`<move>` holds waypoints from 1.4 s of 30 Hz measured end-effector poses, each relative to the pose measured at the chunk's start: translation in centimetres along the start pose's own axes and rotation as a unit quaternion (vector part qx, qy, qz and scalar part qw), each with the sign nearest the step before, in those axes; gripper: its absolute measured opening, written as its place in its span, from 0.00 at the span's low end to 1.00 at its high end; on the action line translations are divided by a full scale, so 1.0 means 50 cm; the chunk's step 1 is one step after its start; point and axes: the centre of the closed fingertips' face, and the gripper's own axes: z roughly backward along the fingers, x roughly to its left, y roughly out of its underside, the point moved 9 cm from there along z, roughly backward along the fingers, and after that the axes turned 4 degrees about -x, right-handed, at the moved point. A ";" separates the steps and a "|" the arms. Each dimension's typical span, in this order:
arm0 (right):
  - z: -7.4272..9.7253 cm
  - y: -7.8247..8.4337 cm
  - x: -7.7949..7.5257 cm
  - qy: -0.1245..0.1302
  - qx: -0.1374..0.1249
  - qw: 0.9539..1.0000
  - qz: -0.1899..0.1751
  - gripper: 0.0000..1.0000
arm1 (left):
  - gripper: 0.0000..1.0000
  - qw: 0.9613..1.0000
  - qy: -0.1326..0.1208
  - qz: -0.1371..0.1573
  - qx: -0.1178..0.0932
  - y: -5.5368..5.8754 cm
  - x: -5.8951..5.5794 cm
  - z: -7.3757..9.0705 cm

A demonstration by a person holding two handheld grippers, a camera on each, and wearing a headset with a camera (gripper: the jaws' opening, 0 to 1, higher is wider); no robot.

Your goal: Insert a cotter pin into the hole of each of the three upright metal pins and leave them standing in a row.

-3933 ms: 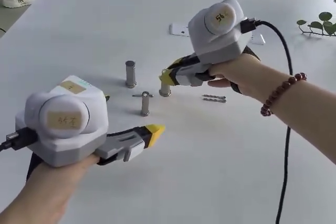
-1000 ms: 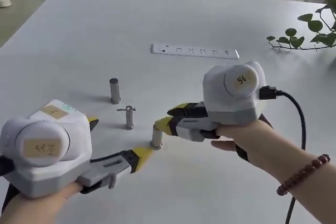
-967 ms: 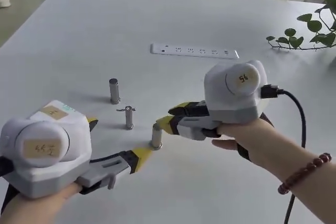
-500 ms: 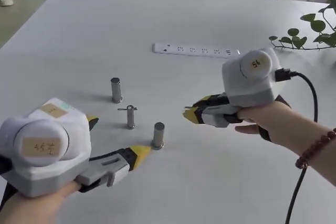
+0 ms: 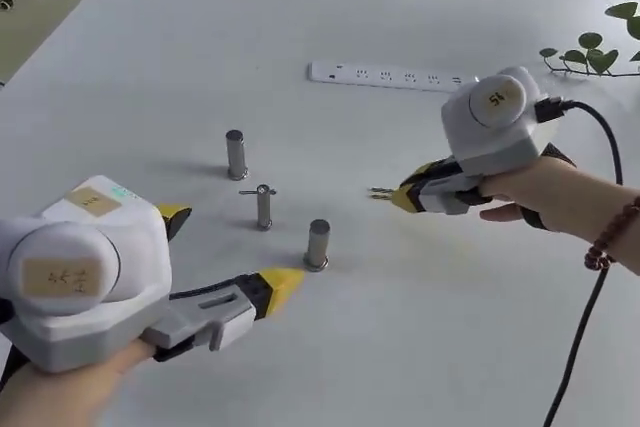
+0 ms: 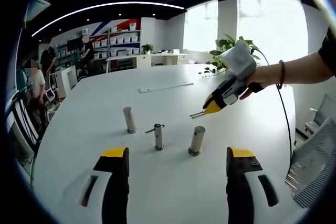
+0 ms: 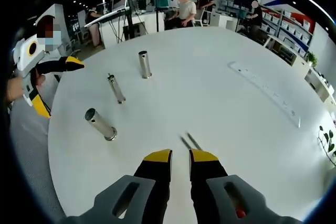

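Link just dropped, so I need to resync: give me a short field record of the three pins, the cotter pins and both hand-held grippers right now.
far pin: upright, no cotter pin
middle pin: upright, fitted cotter pin across its top
near pin: upright, no cotter pin
layout: diagonal row on the table
right hand-held gripper: shut on spare cotter pin, off to one side of the near pin
left hand-held gripper: open, empty, facing the row
pins left to fit: two

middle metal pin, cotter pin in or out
In: a cotter pin crosses through the top of the middle metal pin, sticking out both sides.
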 end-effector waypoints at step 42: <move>-0.048 0.012 -0.052 -0.034 0.112 0.987 0.110 0.00 | 0.75 1.000 -0.003 0.003 -0.006 -0.013 0.017 0.008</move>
